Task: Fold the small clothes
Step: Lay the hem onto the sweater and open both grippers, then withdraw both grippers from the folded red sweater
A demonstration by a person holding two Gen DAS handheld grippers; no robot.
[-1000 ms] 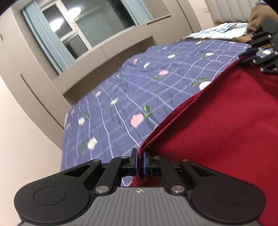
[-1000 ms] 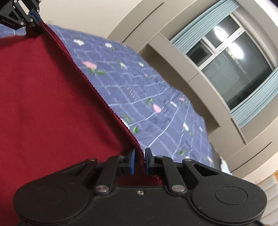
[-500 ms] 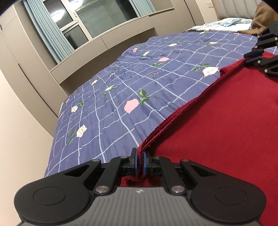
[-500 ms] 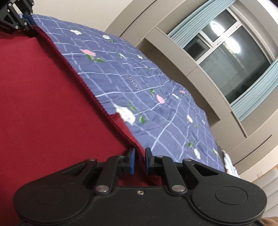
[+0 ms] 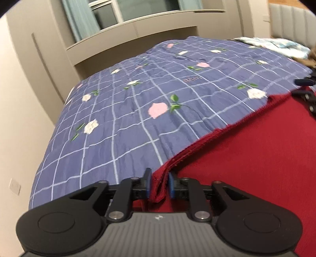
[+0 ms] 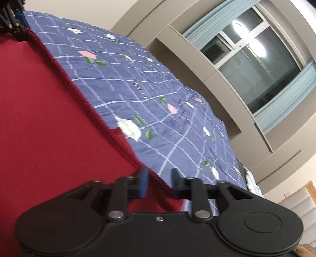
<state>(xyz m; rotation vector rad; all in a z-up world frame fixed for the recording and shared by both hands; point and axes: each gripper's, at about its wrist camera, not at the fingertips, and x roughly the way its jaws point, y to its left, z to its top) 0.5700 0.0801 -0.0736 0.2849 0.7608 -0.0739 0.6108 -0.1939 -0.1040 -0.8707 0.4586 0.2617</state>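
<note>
A dark red knit garment (image 5: 256,154) lies spread on the bed, its folded hem running diagonally. In the left wrist view my left gripper (image 5: 159,184) has its jaws parted, and the hem corner hangs loose between the blue pads. My right gripper shows at the far right edge (image 5: 305,89). In the right wrist view the red garment (image 6: 49,118) fills the left side. My right gripper (image 6: 158,182) is open over the hem edge, with the cloth lying between and under the pads. My left gripper shows at the top left (image 6: 11,17).
The bed is covered by a blue checked quilt with flowers (image 5: 148,102). Light patterned cloth and a brown item lie at the far right (image 5: 280,44). Beige cabinets and a window with blue curtains (image 6: 256,65) stand behind the bed.
Both grippers have come down toward the bed with the hem and then opened; the garment edge now rests on the quilt, loose between the jaws.
</note>
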